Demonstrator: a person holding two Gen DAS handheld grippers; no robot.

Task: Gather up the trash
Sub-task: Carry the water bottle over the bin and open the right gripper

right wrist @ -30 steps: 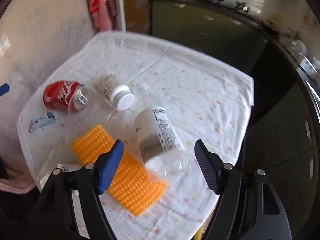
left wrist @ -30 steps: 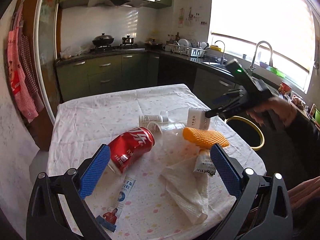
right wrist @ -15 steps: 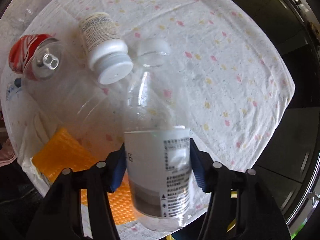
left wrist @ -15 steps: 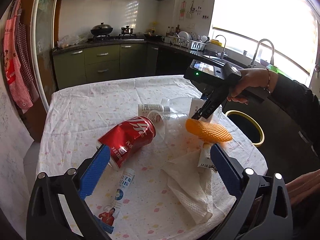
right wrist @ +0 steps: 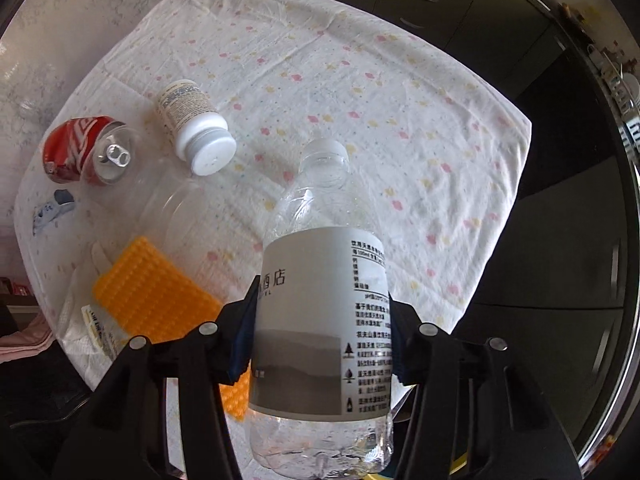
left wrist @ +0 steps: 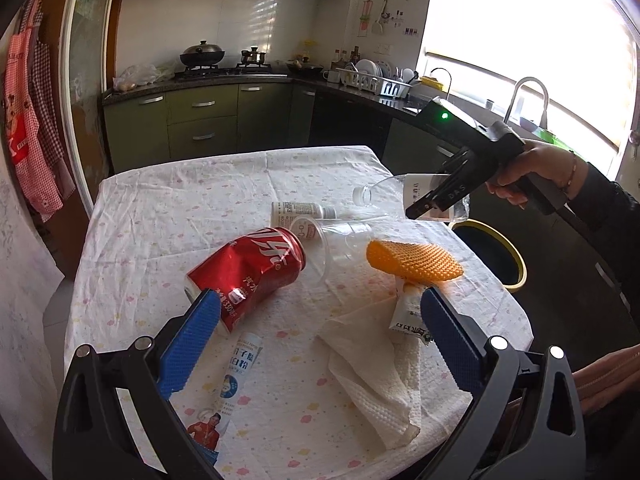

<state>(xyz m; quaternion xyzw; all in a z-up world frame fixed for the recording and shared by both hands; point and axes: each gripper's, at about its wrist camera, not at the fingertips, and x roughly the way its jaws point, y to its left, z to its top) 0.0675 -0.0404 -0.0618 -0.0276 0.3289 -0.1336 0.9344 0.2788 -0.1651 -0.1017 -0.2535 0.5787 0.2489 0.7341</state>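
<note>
R claw (right wrist: 322, 334) is clamped on a clear plastic bottle (right wrist: 320, 320), pads pressed on both sides of its grey label, cap end pointing away from the camera. Bottle is lifted off the table (left wrist: 168, 208), held in the air over the far right edge, w/ a hand (left wrist: 520, 176) on the grip. Just below and beside it on the floor sits a black bin (left wrist: 494, 254) w/ a yellow rim.

L claw (left wrist: 316, 354) hangs above the near side of the table, jaws wide apart, nothing between them.

Rest of the trash lies on the flowered cloth. A dented red soda can (left wrist: 246, 274) on its side near the middle, its top next to a clear plastic cup (left wrist: 344, 240), also on its side. Behind those a small white pill bottle (left wrist: 300, 212) lying down. To the right an orange bumpy sponge (left wrist: 414, 262) resting on a small packet (left wrist: 406, 312), w/ a crumpled paper towel (left wrist: 376, 376) in front. A flat printed wrapper (left wrist: 234, 380) near the L claw's blue pad.
</note>
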